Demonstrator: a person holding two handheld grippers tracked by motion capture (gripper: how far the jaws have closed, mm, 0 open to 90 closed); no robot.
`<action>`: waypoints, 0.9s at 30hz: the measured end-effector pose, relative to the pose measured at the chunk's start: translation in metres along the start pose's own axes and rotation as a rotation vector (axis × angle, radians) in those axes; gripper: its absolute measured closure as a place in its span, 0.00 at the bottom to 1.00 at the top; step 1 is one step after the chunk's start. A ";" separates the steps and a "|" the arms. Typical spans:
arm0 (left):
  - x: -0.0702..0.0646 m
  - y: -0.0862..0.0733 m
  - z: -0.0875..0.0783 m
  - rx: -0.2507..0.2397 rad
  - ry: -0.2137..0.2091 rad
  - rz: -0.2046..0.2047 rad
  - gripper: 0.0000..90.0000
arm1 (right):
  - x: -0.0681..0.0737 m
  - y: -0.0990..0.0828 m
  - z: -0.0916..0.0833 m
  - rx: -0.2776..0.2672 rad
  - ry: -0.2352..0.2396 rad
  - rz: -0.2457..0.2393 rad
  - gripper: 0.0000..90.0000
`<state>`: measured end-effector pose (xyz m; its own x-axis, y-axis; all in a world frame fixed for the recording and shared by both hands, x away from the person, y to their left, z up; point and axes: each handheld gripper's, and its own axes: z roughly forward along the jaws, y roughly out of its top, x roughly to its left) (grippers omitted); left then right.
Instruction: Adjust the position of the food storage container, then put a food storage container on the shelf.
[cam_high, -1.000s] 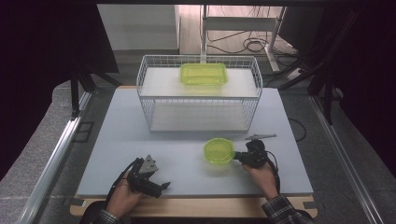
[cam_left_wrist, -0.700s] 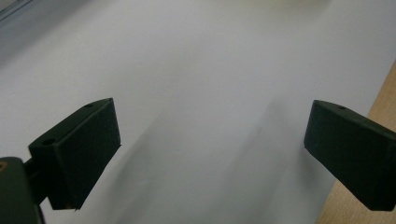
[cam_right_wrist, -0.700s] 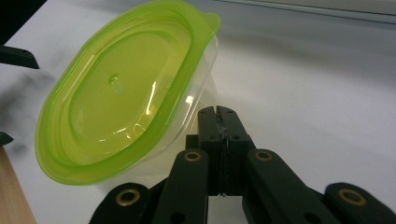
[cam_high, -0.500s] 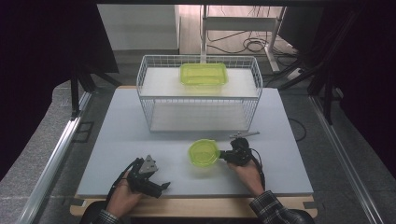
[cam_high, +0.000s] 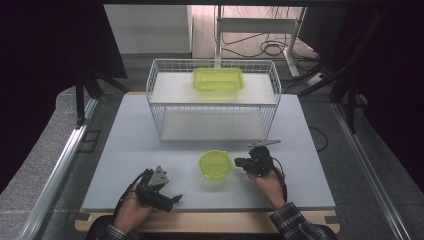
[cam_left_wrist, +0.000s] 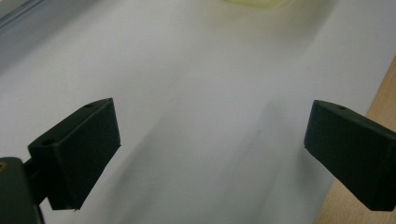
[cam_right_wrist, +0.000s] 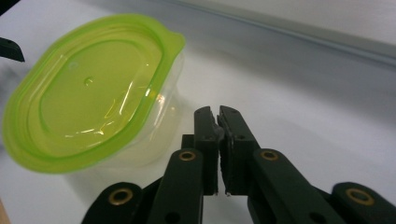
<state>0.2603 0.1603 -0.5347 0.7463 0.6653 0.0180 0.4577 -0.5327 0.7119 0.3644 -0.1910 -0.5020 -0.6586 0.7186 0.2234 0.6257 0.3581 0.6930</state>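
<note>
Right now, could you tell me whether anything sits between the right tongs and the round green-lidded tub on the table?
Nothing visible does. The right tongs, jaws together and empty, sit just beside the round tub, with only bare table between them.

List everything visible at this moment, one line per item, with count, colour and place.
Round clear plastic container with green lid: 1, green, near middle of table, just left of right gripper.
Rectangular green-lidded plastic container: 1, green, top shelf of rack.
White wire rack: 1, white, far middle of table.
Table: 1, pale grey top.
Left gripper: 1, black, near left, jaws wide apart, nothing between.
Right gripper: 1, black, jaws nearly together beside round container, holding nothing.
</note>
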 end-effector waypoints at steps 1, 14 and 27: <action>0.000 0.000 -0.001 -0.005 0.000 -0.004 0.04 | -0.001 0.000 -0.004 -0.008 -0.002 -0.005 0.92; 0.002 0.000 -0.001 -0.021 0.003 -0.020 0.03 | -0.001 -0.008 -0.034 -0.063 0.009 -0.078 0.47; 0.001 0.000 0.000 -0.011 -0.004 -0.010 0.03 | -0.004 -0.009 -0.029 -0.073 0.018 -0.063 0.11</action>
<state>0.2608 0.1610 -0.5351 0.7437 0.6685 0.0086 0.4596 -0.5205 0.7196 0.3496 -0.2137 -0.4892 -0.7033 0.6852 0.1893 0.5510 0.3572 0.7542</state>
